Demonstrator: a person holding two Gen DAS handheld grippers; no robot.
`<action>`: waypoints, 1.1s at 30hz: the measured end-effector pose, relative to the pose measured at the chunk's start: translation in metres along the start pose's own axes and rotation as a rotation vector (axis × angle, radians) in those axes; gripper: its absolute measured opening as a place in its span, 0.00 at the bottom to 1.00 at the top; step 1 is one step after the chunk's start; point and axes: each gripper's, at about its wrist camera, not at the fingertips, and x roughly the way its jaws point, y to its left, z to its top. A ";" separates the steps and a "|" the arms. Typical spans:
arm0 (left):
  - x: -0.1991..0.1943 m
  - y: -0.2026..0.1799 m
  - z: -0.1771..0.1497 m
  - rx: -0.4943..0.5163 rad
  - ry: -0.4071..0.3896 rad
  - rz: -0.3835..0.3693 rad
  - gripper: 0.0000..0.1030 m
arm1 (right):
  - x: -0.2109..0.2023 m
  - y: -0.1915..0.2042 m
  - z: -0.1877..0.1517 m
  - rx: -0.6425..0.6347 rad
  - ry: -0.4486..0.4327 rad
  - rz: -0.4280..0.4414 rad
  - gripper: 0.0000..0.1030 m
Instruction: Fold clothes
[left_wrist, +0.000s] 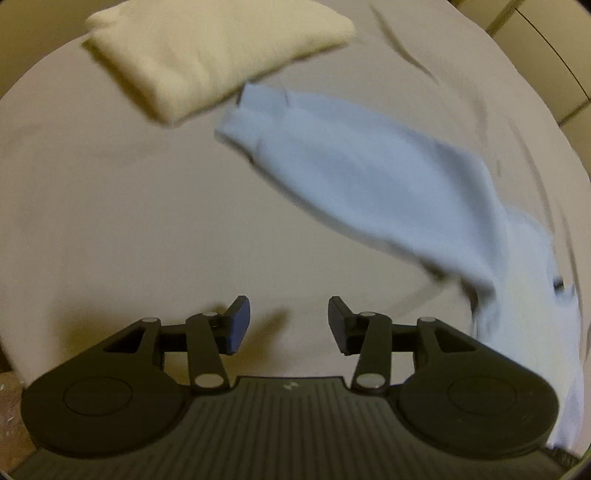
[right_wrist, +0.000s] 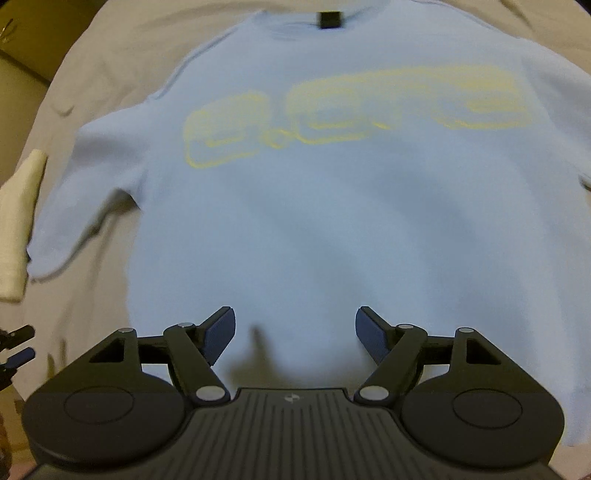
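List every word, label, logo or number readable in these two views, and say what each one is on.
Nothing can be read for certain.
Yellow outlined lettering across the chest of the light blue sweatshirt: too blurred to read.
Black neck tag at its collar: no text legible.
Small pale emblem on the right tool's body: a mark, not letters.
Folded cream garment: no text visible.

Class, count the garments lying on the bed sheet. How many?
2: a light blue sweatshirt spread flat under the right tool, and a folded cream garment beside its sleeve. Others may lie out of view.
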 end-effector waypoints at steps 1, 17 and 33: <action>0.009 0.003 0.014 -0.019 -0.016 0.004 0.46 | 0.003 0.008 0.005 -0.003 -0.001 0.002 0.76; 0.045 0.009 0.067 -0.073 -0.225 0.066 0.14 | 0.042 0.032 0.036 0.003 0.101 -0.112 0.84; 0.042 -0.027 0.001 0.345 -0.283 0.490 0.54 | 0.002 -0.023 0.021 0.027 0.013 -0.103 0.86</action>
